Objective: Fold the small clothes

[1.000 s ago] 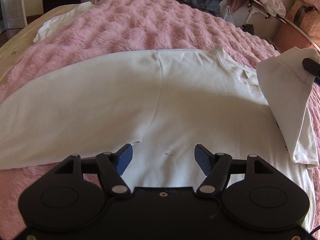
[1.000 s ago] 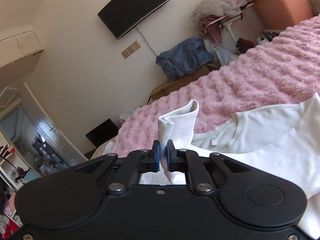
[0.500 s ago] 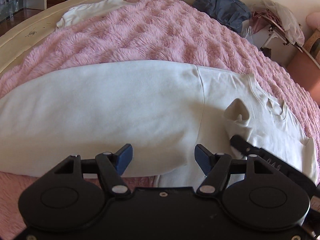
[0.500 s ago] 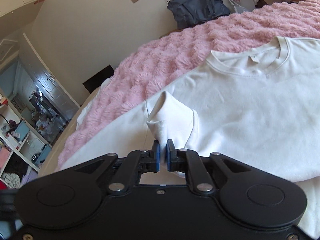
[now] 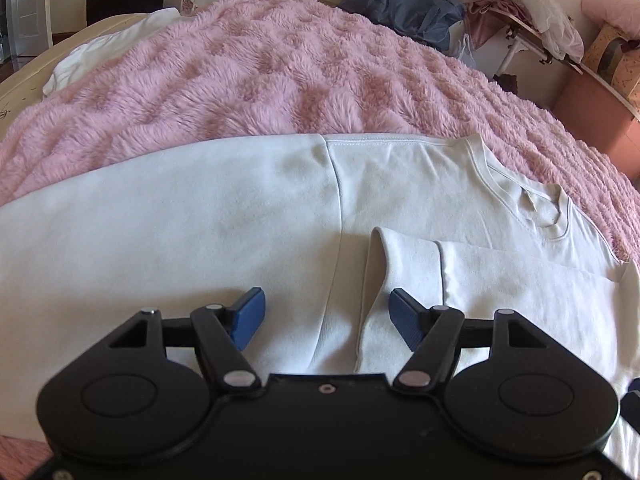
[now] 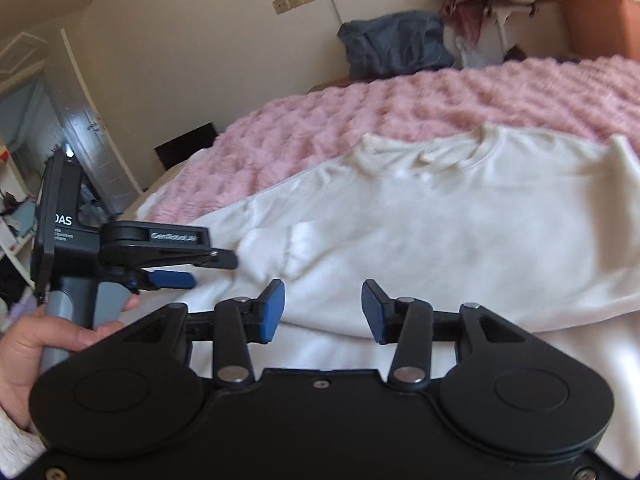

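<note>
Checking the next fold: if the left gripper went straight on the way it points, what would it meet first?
Most likely the white shirt: the left gripper, jaws open, points down at the folded-in sleeve just ahead. Depth is unclear.

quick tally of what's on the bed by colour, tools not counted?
White: 2, the T-shirt in front and another garment at the far edge.
Pink: 1, the fluffy blanket.
Total: 3.

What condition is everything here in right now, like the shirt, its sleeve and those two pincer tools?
White T-shirt: spread flat on the pink blanket.
Right sleeve: folded in over the chest, lying loose.
Left gripper: open, hovering over the shirt, gripping nothing.
Right gripper: jaws opening, nothing between them.
Grey bag: slumped against the wall.
</note>
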Demonstrator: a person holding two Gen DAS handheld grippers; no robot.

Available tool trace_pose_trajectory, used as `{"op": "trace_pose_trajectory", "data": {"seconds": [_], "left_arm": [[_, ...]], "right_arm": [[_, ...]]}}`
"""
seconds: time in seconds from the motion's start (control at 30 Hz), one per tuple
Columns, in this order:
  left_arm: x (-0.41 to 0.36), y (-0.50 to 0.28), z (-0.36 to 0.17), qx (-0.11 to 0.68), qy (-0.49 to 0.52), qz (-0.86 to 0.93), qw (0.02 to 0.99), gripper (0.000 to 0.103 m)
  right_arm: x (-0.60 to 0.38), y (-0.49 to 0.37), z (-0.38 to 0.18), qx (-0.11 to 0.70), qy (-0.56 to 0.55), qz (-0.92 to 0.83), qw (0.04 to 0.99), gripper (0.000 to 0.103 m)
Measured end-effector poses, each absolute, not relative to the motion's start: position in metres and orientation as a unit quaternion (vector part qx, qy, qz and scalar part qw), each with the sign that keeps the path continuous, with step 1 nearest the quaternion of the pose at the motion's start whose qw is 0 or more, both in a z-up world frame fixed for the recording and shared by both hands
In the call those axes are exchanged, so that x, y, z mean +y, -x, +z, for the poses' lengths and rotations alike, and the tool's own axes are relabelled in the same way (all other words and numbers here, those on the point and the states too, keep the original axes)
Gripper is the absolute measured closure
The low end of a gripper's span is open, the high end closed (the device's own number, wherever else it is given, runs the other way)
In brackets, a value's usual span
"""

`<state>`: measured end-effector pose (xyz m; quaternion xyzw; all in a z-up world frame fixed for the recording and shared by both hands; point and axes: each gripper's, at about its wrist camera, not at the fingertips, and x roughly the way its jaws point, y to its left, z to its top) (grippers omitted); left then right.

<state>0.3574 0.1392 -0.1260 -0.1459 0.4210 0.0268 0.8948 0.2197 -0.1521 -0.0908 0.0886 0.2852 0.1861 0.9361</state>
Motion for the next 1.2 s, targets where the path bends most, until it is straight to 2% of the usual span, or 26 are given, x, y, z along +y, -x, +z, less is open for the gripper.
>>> {"op": "trace_pose_trajectory", "data": {"seconds": [0.13,0.2,0.47,0.53,0.57,0.6,0.9,1.2], "left_arm": [[0.136,-0.372,-0.133,0.411,0.145,0.011,0.900,0.031],[0.135,-0.377,-0.134,0.410,0.156,-0.012,0.899,0.038],[0.135,-0.380,-0.132,0.393,0.179,-0.055,0.900,0.044],[0.136,-0.383,-0.133,0.397,0.188,-0.064,0.896,0.064],[0.137,-0.384,-0.136,0.403,0.196,-0.066,0.892,0.091],[0.138,-0.386,-0.138,0.410,0.201,-0.063,0.888,0.096],[0.147,-0.380,-0.143,0.396,0.239,-0.072,0.884,0.100],[0.158,-0.349,-0.103,0.333,0.226,-0.065,0.913,0.100]], "right_arm": [[-0.217,-0.210,-0.084,0.274,-0.046,0.082,0.957,0.057],[-0.249,-0.213,-0.086,0.284,-0.051,0.031,0.957,0.056],[-0.292,-0.213,-0.106,0.313,-0.100,-0.036,0.944,0.056],[-0.287,-0.213,-0.111,0.315,-0.099,-0.029,0.943,0.056],[-0.284,-0.213,-0.113,0.316,-0.099,-0.024,0.943,0.056],[-0.281,-0.214,-0.114,0.317,-0.098,-0.020,0.943,0.056],[-0.270,-0.215,-0.115,0.323,-0.097,-0.003,0.942,0.051],[-0.280,-0.215,-0.120,0.327,-0.104,-0.019,0.939,0.051]]}}
